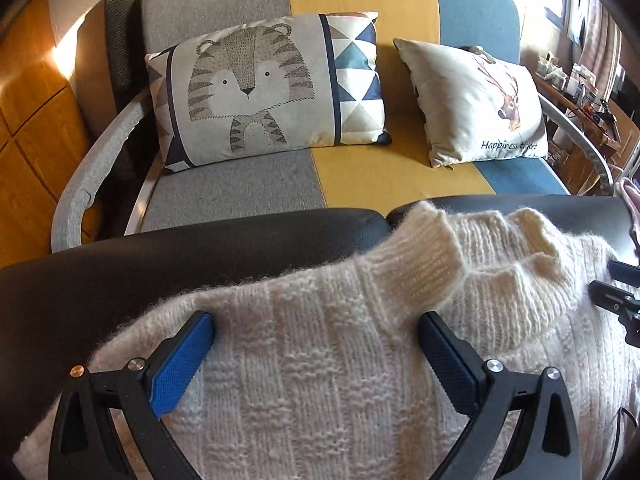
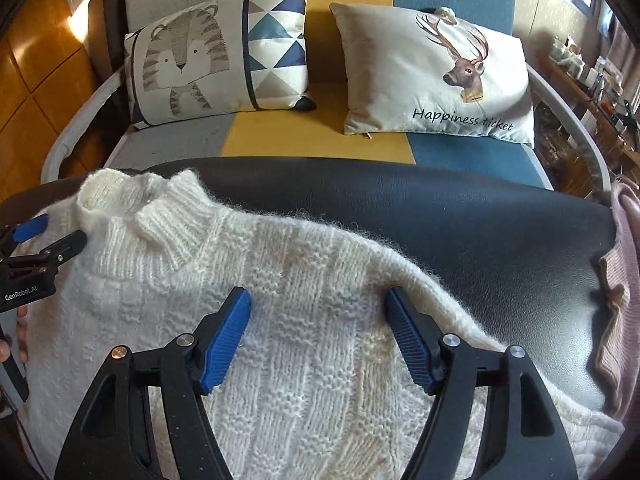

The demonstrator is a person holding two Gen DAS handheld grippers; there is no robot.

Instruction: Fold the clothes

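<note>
Sweater (image 1: 320,360), cream knit, soft, light and fuzzy, is spread on the black padded desk (image 2: 440,216); both tongs, left (image 1: 316,344) and right (image 2: 318,332), are held released above its shoulders, where hold is best taken.

Cream sweater (image 2: 304,320) under both fingertips: fuzzy chunky knit, ribbed collar. Beyond the fingers, bench top (image 2: 440,216) glossy black leather-look, smooth. Finger pads (image 2: 228,340) blue ribbed rubbery, frames matt black plastic, shiny metal screws. Farther, sofa (image 1: 248,184) matt woven cloth; cushions (image 2: 440,72) smooth printed fabric.
</note>
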